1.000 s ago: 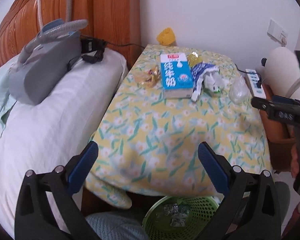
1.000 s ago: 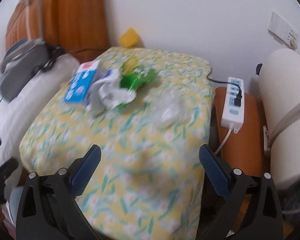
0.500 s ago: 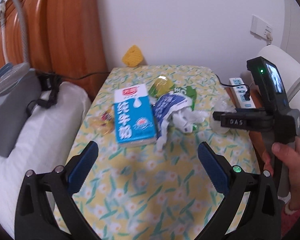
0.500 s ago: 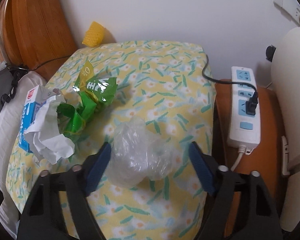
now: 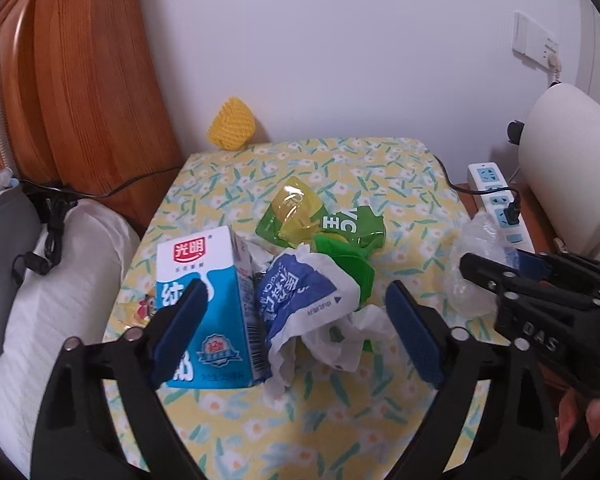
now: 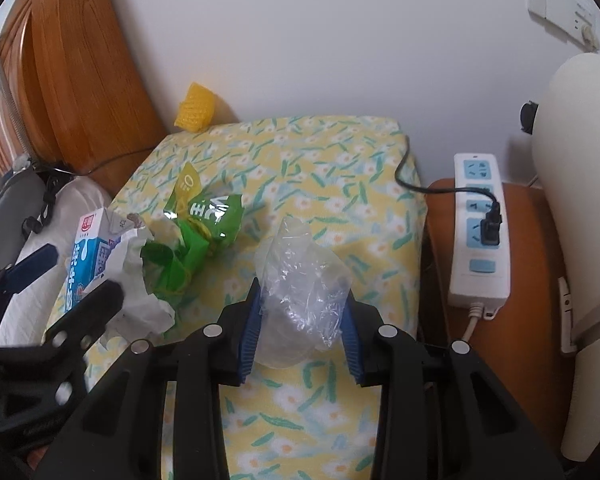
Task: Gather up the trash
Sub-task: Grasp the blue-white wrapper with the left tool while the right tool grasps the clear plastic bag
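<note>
Left wrist view, left to right: white pillow (image 5: 56,280) at the bed edge; wooden headboard (image 5: 80,80) behind; blue-and-white milk carton (image 5: 208,312) lying on the flowered cloth (image 5: 340,168), long axis running away from the camera, its near end between the blue pads. Left gripper (image 5: 296,336) spread wide, jaws just now closing a little, straddling carton and crumpled blue-and-white wrapper (image 5: 300,296); no pad seen pressing on either. Green snack packets (image 5: 332,232) just beyond the wrapper. Small yellow candy wrapper (image 5: 140,308) left of the carton, partly hidden.

Right wrist view, left to right: same carton and wrappers at the left; clear plastic bag (image 6: 300,280), crumpled, standing tall between the blue pads near the cloth's right edge. Right gripper (image 6: 300,328) half closed, jaws just now closing, both pads against the bag's sides: pinching the bag, by appearance.

Judgement: bag directly ahead of and inside the right jaws, so right hand nearer and ready to lift; carton pile directly ahead of the left jaws, squeeze across the carton's short width needed.

Surface: soft padded cloth, yellow with white flowers. Room: white wall, yellow foam net (image 5: 230,128) at the back, power strip (image 6: 480,232) on a brown stand (image 6: 540,280) at right, wall switch (image 5: 536,40) above.
</note>
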